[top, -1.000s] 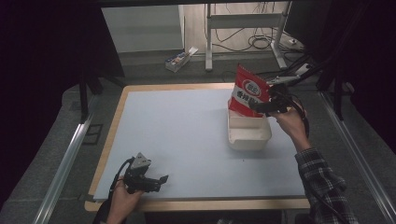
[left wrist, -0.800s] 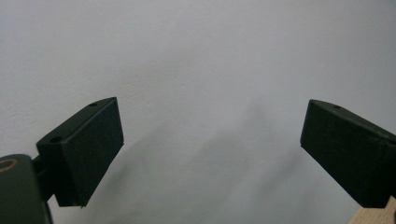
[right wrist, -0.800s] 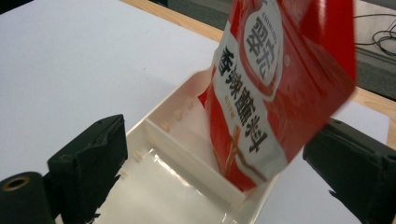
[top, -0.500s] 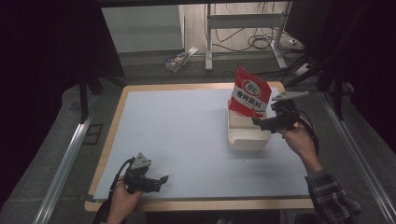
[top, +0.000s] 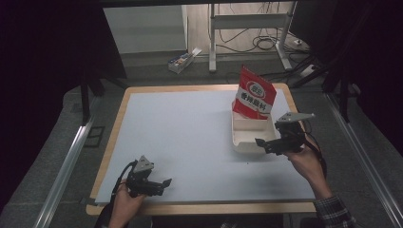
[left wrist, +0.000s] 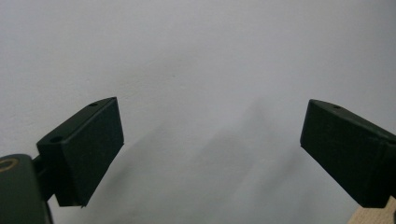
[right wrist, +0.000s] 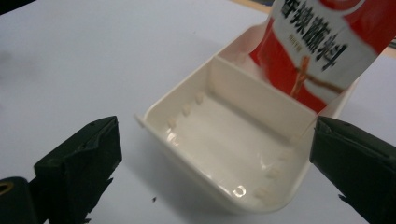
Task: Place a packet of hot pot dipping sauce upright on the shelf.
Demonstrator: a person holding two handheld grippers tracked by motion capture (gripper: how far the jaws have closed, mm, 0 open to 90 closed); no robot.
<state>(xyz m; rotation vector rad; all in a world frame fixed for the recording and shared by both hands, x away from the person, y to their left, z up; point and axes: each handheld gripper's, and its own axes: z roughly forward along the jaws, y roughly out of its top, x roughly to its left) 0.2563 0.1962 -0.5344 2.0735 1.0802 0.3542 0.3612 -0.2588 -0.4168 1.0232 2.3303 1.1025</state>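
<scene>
High view: a red snack bag (top: 254, 97) stands upright in the far compartment of a cream plastic tray (top: 251, 140) on the pale table (top: 190, 137). Just beside the tray's near corner, the right gripper (top: 264, 143) has its jaws spread, having just opened with nothing between them. The left gripper (top: 161, 184) rests at the table's near edge.

Left gripper view: jaws spread over bare matte surface.

Right gripper view: the glossy, round-cornered near compartment (right wrist: 233, 149) is empty.

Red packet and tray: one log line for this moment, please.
red packet standing in far compartment of white tray | near compartment bare | right gripper open, nothing between jaws, near tray | left gripper open over table
</scene>
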